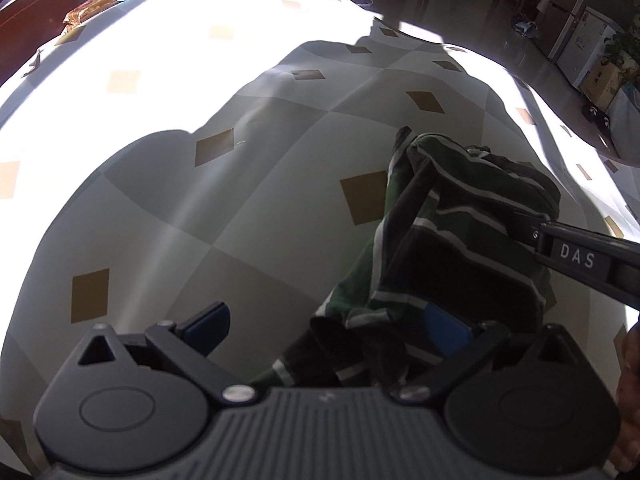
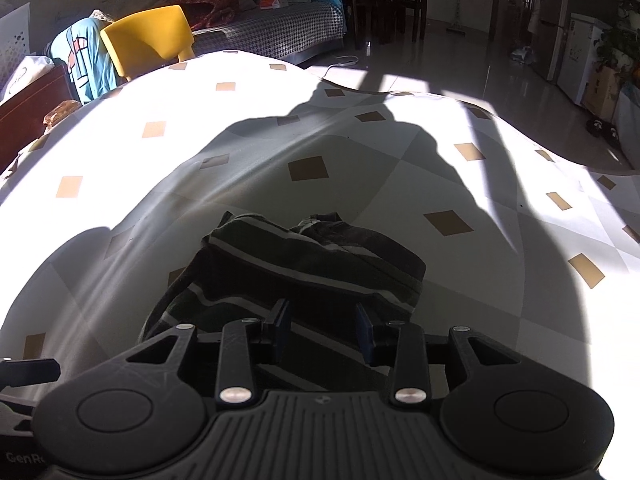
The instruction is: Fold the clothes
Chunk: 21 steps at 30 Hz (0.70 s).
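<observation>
A dark green garment with thin white stripes lies bunched on the table, which is covered by a white and grey checked cloth with tan diamonds. My left gripper is wide open at the garment's near left edge, and cloth drapes over its right blue pad. My right gripper reaches in from the right, its tip against the crumpled fabric. In the right wrist view the garment lies under and between the fingers of the right gripper, which stand apart.
Sunlight and hard shadows cross the tablecloth. Beyond the far edge stand a yellow chair, a teal cloth and a houndstooth-covered sofa. White appliances line the right wall. A hand shows at the right edge.
</observation>
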{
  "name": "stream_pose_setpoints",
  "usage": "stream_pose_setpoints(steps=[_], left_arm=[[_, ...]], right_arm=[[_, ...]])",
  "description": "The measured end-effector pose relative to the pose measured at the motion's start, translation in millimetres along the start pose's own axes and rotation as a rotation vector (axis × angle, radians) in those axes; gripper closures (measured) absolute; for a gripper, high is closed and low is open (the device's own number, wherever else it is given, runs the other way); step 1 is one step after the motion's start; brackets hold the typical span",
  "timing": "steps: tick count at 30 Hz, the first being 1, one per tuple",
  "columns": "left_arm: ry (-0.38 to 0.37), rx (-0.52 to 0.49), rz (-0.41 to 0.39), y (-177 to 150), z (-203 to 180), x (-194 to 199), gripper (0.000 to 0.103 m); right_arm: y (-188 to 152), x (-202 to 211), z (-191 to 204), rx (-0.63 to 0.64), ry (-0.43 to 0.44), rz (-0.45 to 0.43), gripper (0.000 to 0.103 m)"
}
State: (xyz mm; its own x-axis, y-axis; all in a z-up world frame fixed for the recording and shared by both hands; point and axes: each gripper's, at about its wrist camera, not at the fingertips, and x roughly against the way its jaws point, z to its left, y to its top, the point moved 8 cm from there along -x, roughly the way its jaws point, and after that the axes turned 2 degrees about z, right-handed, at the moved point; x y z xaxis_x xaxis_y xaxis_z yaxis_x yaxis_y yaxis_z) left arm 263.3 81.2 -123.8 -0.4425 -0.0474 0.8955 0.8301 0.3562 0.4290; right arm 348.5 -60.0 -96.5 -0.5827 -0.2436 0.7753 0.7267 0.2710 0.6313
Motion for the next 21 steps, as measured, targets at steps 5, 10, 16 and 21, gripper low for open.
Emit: stream_pose_setpoints(steps=[5,10,16,21], left_arm=[[0.069,0.021,0.062,-12,11,-17,0.0],[0.067,0.012,0.056,-15,14,-15,0.0],[0.068,0.001,0.072,-21,17,-11,0.0],[0.065,-0.005,0.085,-25,15,-8,0.0]], right_arm=[[-16,-20,-6,-0.038,-0.013,0.109,0.068],[-24,-22,-4,0.002,-0.034,0.123,0.067],[-30,-17,-11,-0.021,-0.057,0.154,0.067],[-36,-7,-18,-0.052,-0.098,0.188,0.067]])
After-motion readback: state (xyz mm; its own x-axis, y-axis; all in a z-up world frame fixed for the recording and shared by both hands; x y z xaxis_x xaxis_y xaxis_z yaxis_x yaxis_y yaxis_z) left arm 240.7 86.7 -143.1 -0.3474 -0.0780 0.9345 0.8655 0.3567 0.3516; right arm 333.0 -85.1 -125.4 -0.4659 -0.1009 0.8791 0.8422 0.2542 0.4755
